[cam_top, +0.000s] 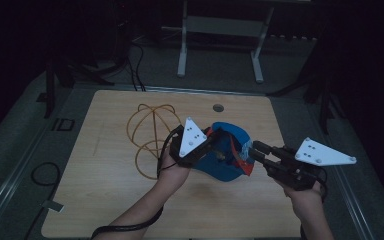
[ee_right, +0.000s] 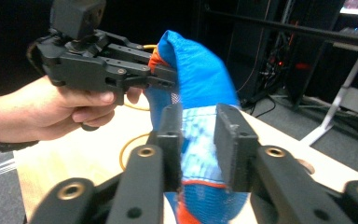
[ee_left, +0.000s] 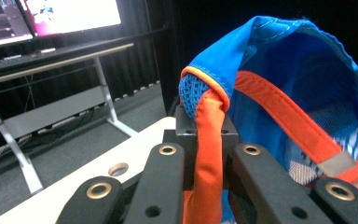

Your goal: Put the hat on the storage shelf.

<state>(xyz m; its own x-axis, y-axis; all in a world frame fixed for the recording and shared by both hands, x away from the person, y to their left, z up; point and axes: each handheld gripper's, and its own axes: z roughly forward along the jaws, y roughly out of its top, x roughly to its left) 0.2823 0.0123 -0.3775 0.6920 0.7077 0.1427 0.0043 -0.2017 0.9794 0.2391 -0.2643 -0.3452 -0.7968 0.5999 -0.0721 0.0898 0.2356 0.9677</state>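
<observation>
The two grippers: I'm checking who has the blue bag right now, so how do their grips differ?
The left gripper is clamped on the bag's orange edge; the right gripper has its jaws apart, the blue bag loose between them. The left holds it up; the right reaches in from the side. Both are hand-held above the wooden table.

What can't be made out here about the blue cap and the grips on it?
- blue cap: high view, dim; left gripper covers its near edge.
- right gripper: its own view, fabric between the jaws; pad contact unclear.
- orange strap: left gripper view, lower end cut by the frame edge.
</observation>
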